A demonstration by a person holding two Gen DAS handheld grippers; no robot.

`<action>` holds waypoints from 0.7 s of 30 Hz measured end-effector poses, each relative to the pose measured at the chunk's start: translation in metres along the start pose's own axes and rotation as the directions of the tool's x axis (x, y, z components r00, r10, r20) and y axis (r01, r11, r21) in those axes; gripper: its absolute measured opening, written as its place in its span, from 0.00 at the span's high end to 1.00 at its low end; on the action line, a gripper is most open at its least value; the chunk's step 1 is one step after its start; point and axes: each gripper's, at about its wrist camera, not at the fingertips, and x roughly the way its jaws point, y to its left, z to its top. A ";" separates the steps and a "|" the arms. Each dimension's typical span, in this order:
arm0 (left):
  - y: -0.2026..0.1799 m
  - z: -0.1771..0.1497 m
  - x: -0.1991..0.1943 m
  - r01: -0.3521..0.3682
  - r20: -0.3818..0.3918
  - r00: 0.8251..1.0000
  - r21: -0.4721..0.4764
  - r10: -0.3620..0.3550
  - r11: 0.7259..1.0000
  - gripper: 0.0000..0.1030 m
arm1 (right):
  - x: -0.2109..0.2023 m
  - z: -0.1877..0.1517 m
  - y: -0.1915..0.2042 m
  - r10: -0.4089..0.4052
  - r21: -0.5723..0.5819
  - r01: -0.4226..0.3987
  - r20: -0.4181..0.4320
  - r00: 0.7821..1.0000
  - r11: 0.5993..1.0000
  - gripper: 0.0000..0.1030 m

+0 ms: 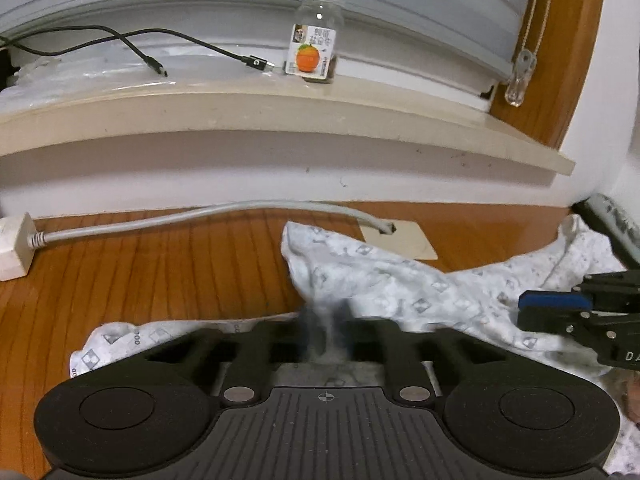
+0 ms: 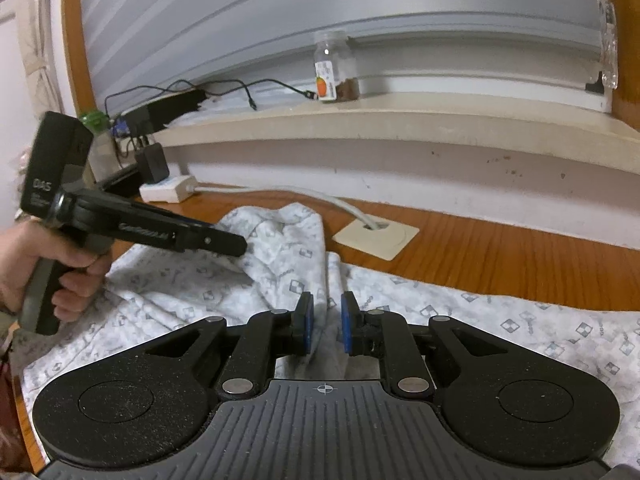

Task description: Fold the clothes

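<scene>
Both grippers pinch my cloth (image 2: 400, 300) on the desk (image 2: 500, 252): left gripper (image 1: 326, 324) is shut on a raised bunch, right gripper (image 2: 327, 322) squeezes a ridge. It looks crumpled, so I think folding has barely begun.

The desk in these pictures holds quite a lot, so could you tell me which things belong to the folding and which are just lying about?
Belongs to the job:
patterned garment
left gripper
right gripper

Just lying about:
glass jar
black cables
white power strip
grey cord
</scene>
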 end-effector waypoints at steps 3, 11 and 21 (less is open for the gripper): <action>0.000 0.005 -0.029 0.016 0.058 0.998 0.002 -0.016 1.000 0.93 | -0.015 0.003 0.000 0.002 -0.007 -0.002 0.039 0.999 1.000 0.84; 0.021 -0.032 -0.115 0.064 0.068 0.996 -0.069 -0.059 0.996 0.91 | -0.059 0.002 -0.002 -0.061 -0.090 0.067 0.069 0.996 0.994 0.78; 0.045 -0.068 -0.122 -0.009 0.022 1.000 -0.092 0.011 0.996 0.71 | -0.066 -0.027 -0.028 -0.171 -0.103 0.169 -0.003 0.985 0.980 0.76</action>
